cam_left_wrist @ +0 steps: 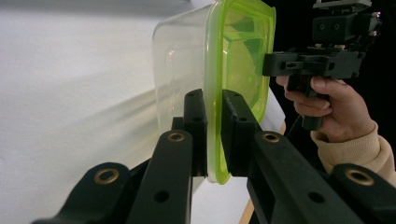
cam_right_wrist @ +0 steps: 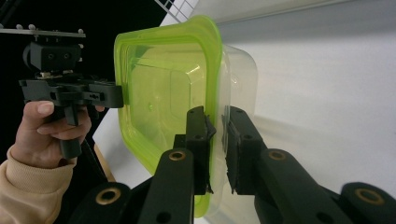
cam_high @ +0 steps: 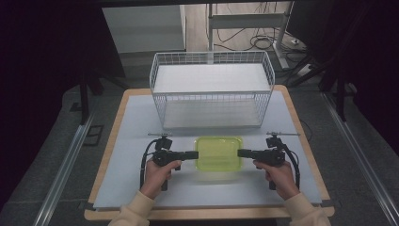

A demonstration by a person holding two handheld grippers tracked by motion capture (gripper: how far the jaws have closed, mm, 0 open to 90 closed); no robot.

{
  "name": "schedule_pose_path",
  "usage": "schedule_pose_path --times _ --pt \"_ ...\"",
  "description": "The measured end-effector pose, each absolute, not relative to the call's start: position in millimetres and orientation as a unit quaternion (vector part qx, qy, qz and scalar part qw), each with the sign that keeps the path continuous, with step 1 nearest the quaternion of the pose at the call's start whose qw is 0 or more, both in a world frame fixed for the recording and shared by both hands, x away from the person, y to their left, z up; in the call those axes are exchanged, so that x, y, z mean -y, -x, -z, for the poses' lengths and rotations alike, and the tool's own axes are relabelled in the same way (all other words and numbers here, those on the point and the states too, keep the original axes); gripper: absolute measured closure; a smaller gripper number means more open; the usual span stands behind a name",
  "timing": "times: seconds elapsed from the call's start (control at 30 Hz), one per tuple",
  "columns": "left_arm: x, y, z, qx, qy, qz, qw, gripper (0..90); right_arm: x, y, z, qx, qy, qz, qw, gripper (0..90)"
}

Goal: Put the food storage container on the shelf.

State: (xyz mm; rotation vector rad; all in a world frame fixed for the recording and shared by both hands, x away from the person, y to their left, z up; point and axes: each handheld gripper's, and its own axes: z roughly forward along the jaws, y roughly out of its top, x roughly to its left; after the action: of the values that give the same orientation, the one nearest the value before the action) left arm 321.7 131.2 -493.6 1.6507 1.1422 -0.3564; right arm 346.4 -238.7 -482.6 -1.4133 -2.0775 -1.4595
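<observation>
White table (cam_high: 141, 117), unlabelled green-lidded container (cam_high: 219, 153)

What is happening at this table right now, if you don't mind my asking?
A person is holding a clear container with a green lid between two hand-held grippers. The left gripper pinches the lid's rim on one side and the right gripper pinches the opposite side, each with its jaws closed over the rim. The container is in front of a white wire basket that stands at the back of the table. Whether the container is lifted or resting on the table cannot be told.
</observation>
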Motion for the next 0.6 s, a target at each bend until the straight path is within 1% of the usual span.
schedule_pose_path --times 0.37,0.6 --pt "-136.7 -321.4 479.3 -0.472 -0.686 0.14 0.536 82.2 235.5 -348.4 469.1 0.71 0.472 0.511 0.109 80.5" --pt "-144.2 -322.6 463.9 -0.469 -0.683 0.128 0.544 82.4 227.0 -351.1 452.0 0.716 0.461 0.515 0.099 80.4"
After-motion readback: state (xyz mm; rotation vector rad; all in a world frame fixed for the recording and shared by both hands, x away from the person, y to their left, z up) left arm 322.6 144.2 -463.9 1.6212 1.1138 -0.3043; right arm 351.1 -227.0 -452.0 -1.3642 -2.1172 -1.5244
